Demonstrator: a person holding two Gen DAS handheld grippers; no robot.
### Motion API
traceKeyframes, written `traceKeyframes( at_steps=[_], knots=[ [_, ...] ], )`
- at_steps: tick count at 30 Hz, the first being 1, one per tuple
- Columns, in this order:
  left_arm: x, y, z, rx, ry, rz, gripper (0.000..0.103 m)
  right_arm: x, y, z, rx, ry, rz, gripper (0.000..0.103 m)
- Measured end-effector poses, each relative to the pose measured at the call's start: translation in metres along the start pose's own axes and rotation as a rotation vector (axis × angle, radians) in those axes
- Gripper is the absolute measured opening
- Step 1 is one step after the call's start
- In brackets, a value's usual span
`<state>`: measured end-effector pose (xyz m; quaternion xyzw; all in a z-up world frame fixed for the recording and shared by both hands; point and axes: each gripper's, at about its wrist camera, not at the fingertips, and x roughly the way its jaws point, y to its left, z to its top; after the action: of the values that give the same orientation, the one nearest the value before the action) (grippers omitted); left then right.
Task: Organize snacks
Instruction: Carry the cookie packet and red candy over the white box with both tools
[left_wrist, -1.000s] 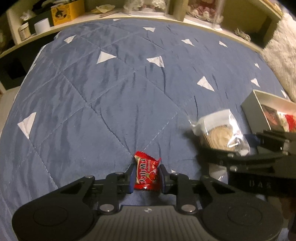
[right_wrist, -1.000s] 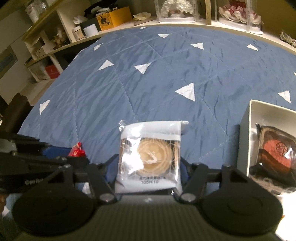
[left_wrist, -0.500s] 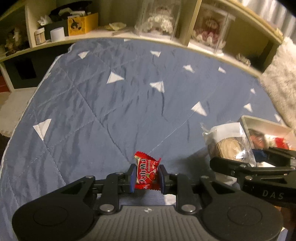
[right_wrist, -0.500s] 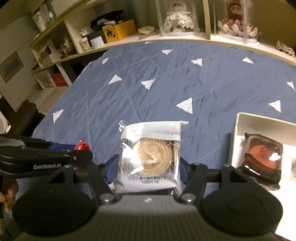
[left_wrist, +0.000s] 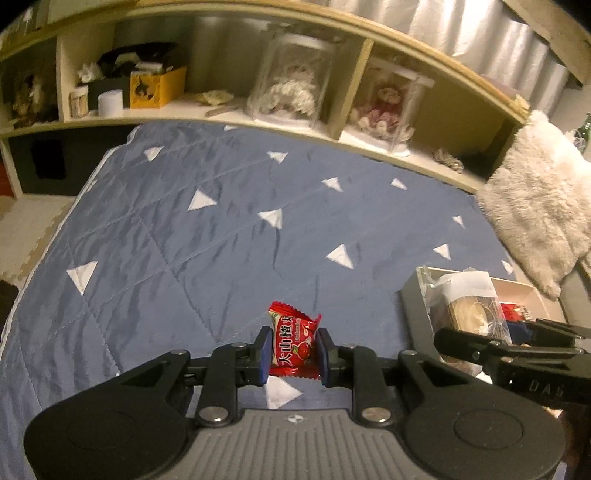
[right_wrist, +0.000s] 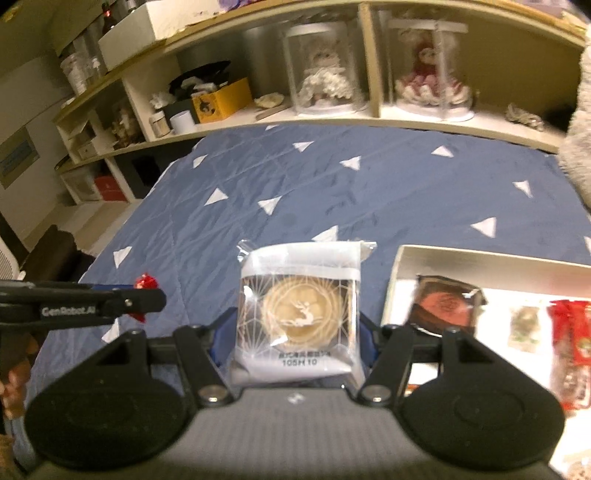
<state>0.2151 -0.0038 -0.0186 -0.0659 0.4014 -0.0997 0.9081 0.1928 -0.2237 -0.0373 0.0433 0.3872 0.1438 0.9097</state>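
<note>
Two snacks are in your grippers, one in each, both above a blue quilted bedspread (left_wrist: 155, 258) printed with white triangles. Your left gripper (left_wrist: 291, 350) is closed narrowly on a small red candy packet (left_wrist: 293, 339) with Chinese characters and a red fruit picture; its blue pads pinch the wrapper's two sides and the packet stands upright between them. Your right gripper (right_wrist: 297, 332) is clamped at a wider setting on a clear-wrapped round pastry (right_wrist: 301, 306), pale gold, stamped with a deer; the pack stands upright and fills the gap between the jaws.

The goal appears to be the white box (right_wrist: 393, 280) lying open on the bedspread to your right. It already holds a dark-wrapped reddish pastry (right_wrist: 445, 302) near its left wall and red-wrapped sweets (right_wrist: 569, 332) further right. In the left view the deer pastry hangs over the box's near left corner, while the candy is still over bare quilt, left of the box.

To do this step well, keep both grips firm and carry the pastry over an empty patch of the box floor, beside the dark pastry rather than on top of it. Lower it before letting go, since the film could slide. Bring the candy in afterwards, so the two tools do not collide over the box.
</note>
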Motion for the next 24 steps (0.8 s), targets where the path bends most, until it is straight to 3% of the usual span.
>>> traceKeyframes(
  at_steps=[10,24],
  knots=[
    [-0.014,-0.044,-0.001,0.02,-0.028,-0.072,0.027,-0.042,-0.036,-0.009,0.061,-0.051,-0.052,0.069],
    [0.001,-0.124,-0.012,0.088,0.006,-0.177,0.027,-0.079,-0.101,-0.034,0.17,-0.076,-0.126,0.069]
  ],
)
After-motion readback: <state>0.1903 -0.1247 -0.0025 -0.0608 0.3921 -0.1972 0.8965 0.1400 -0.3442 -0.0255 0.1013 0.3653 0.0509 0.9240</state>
